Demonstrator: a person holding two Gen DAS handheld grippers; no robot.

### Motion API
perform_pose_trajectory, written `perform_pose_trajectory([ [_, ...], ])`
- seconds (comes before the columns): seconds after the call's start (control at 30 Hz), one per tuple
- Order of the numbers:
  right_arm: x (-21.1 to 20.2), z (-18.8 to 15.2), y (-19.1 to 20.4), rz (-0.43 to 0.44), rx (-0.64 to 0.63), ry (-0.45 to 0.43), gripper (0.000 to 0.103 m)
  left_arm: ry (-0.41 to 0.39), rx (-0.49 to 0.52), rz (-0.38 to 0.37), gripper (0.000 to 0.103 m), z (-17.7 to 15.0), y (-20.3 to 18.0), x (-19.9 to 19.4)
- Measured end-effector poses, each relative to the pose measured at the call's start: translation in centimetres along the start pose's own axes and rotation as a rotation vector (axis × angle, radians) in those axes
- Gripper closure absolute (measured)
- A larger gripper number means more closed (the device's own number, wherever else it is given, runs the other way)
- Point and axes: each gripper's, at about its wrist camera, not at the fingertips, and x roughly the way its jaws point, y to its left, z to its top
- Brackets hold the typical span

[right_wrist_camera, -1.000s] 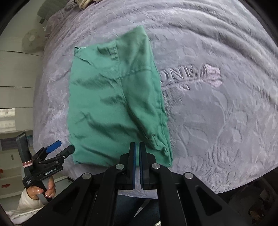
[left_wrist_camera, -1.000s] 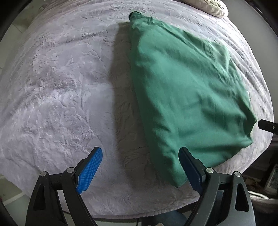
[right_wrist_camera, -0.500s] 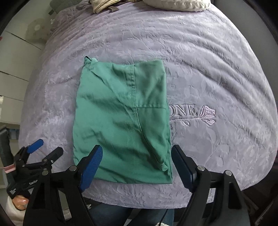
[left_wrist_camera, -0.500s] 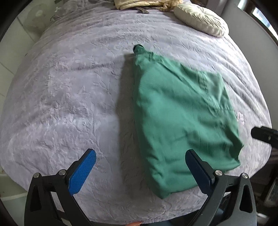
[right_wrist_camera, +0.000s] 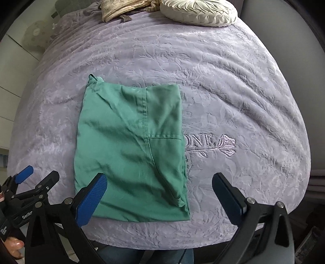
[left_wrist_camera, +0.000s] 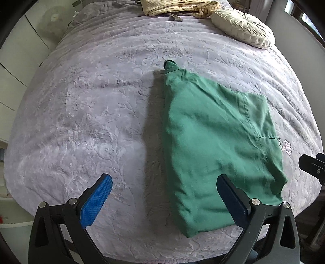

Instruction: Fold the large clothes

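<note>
A green garment [right_wrist_camera: 132, 150] lies folded into a compact upright rectangle on a bed covered by a lilac embossed bedspread [right_wrist_camera: 233, 97]. It sits near the bed's front edge, a little left of centre in the right wrist view, partly covering stitched lettering and a flower motif on the spread. A seam runs down the cloth, and one small corner pokes out at its far left. The surface shows soft creases but no loose sleeve or trailing edge.

The left gripper [left_wrist_camera: 164, 200] hovers above the front edge of the bed, jaws spread wide and holding nothing; the garment's near left corner lies just ahead of its right-hand finger. The right gripper [right_wrist_camera: 160, 195] also hangs over the front edge, jaws wide apart and empty, with the garment's lower hem showing between and behind its fingers. Neither appears to touch the cloth, though the fisheye warp makes the height hard to judge.

At the head of the bed rest a round pleated cushion [right_wrist_camera: 199, 12] and a striped cream cloth [left_wrist_camera: 178, 8], well apart from the garment.

The fold looks essentially finished. If another fold is wanted, each gripper would need to close on a near corner and carry it toward the far edge; otherwise, a light smoothing pass.
</note>
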Motion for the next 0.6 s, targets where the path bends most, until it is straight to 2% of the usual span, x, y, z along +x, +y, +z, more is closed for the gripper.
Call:
perform_pose_trajectory([
  [0.6,0.0,-0.1,0.1,-0.023,-0.002,0.003,0.000,-0.003,0.013,0.007,0.000,0.0,-1.2,-0.3],
])
